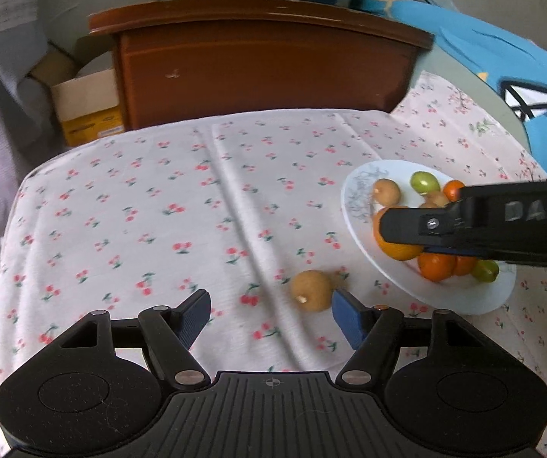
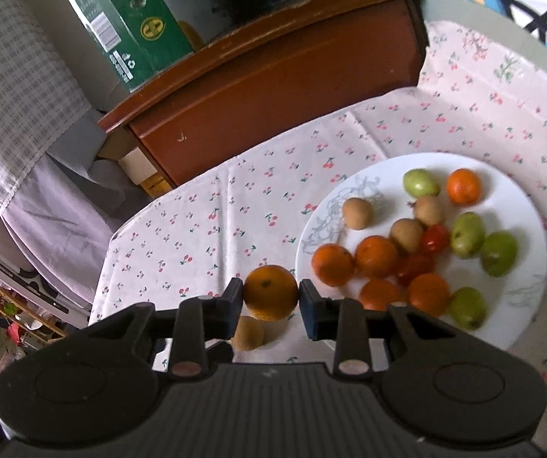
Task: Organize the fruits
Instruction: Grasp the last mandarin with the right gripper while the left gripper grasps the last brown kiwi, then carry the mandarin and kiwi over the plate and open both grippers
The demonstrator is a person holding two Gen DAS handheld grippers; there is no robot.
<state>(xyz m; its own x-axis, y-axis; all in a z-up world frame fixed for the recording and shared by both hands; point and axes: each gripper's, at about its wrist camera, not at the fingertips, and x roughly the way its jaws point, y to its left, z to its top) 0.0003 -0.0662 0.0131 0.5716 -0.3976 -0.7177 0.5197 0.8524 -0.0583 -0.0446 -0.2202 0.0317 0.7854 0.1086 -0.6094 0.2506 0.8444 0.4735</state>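
Note:
My right gripper is shut on an orange and holds it above the cloth just left of the white plate. The plate holds several oranges, green fruits, brown fruits and small red tomatoes. A brown fruit lies on the cloth under the held orange. In the left wrist view my left gripper is open low over the cloth, with that brown fruit between its fingers near the right pad. The right gripper's arm crosses over the plate there.
The table has a white cloth with a cherry print. A brown wooden cabinet stands behind it, with green and blue boxes on top. A cardboard box sits at back left. A blue cushion lies at right.

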